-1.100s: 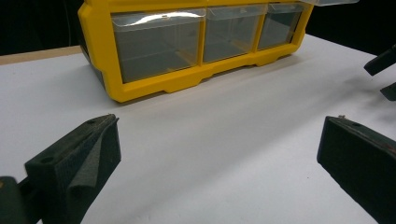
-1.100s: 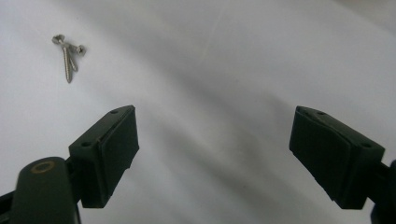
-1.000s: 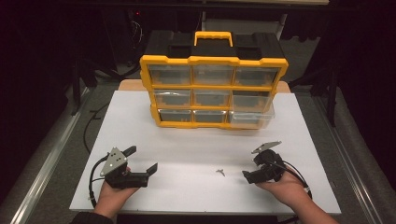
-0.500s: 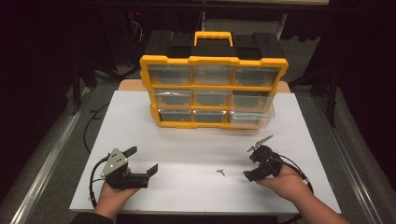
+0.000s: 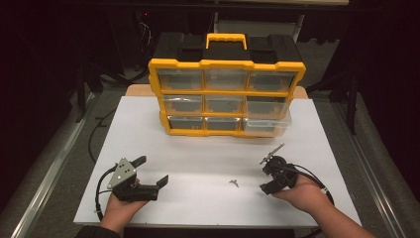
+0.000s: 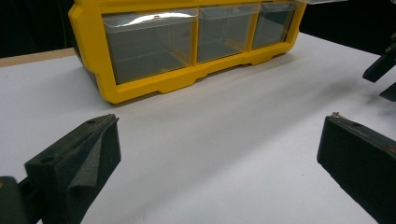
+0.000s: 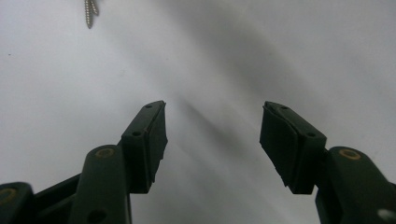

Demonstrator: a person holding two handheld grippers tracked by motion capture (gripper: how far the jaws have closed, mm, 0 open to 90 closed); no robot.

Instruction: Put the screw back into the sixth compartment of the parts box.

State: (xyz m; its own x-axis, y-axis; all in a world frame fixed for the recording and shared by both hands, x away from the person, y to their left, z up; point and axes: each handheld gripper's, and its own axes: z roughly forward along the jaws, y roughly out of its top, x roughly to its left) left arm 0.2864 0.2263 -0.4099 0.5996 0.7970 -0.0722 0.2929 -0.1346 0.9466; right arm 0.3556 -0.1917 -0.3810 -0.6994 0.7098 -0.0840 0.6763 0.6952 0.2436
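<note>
A yellow and black organiser case (image 5: 227, 89) with clear drawers stands upright at the back of the white board (image 5: 208, 153). Its bottom right drawer (image 5: 267, 125) sticks out a little. A small screw (image 5: 234, 182) lies on the board between my hands. My left gripper (image 5: 152, 170) rests near the front left, jaws wide open and empty (image 6: 219, 154). My right gripper (image 5: 264, 176) is just right of the screw. Its jaws have just been closing and stand half open with nothing between them (image 7: 212, 135). The screw (image 7: 90, 11) lies ahead of them, off to the left.
The board's front edge runs just under both hands. A metal rail (image 5: 44, 183) borders the table on the left, and dark floor and stands surround it. In the left gripper view the right gripper's jaws (image 6: 383, 70) show at the far right edge.
The right gripper's jaws have drawn closer together, and that hand has rolled slightly, tipping its grey plate up. The left gripper has stayed put.
</note>
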